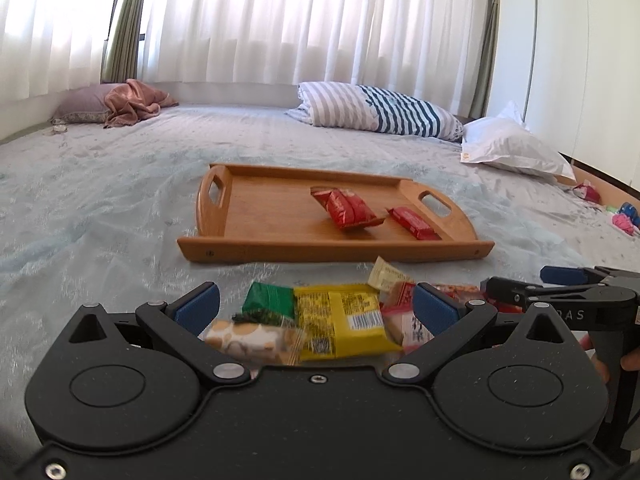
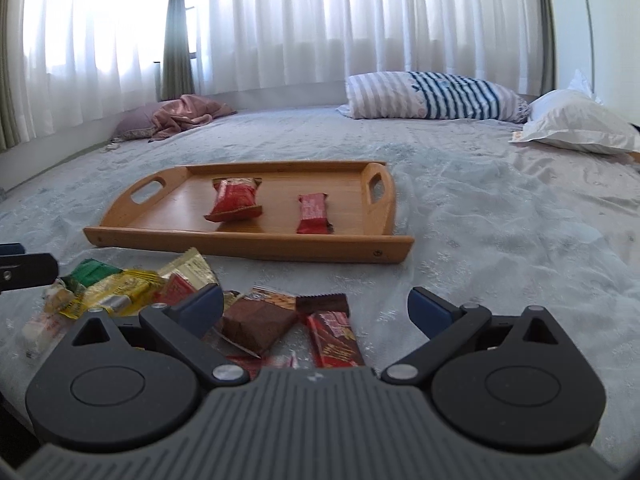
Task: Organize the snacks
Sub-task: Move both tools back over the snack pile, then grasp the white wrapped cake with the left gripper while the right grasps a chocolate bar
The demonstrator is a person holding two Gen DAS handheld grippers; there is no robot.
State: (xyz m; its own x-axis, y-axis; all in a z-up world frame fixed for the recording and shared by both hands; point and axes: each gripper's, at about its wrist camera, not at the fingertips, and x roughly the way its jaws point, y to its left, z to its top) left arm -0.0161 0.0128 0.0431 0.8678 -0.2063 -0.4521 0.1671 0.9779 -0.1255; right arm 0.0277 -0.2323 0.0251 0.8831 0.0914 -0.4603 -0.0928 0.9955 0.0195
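A wooden tray [image 1: 280, 232] [image 2: 168, 216] lies on the bed with a large red snack packet [image 1: 346, 208] [image 2: 236, 200] and a small red bar [image 1: 412, 223] [image 2: 314, 214] on it. In front of the tray is a pile of loose snacks. My left gripper [image 1: 316, 308] is open over a yellow packet [image 1: 344, 320], a green packet [image 1: 270, 298] and a beige biscuit packet [image 1: 252, 340]. My right gripper [image 2: 316, 308] is open over a brown packet [image 2: 256, 324] and a red bar [image 2: 334, 338]. The right gripper also shows in the left wrist view [image 1: 516, 286].
A striped pillow [image 1: 380, 108] and a white pillow [image 1: 512, 146] lie at the back right, a pink cloth [image 1: 132, 102] at the back left. Small toys [image 1: 624, 218] sit at the bed's right edge. White curtains hang behind.
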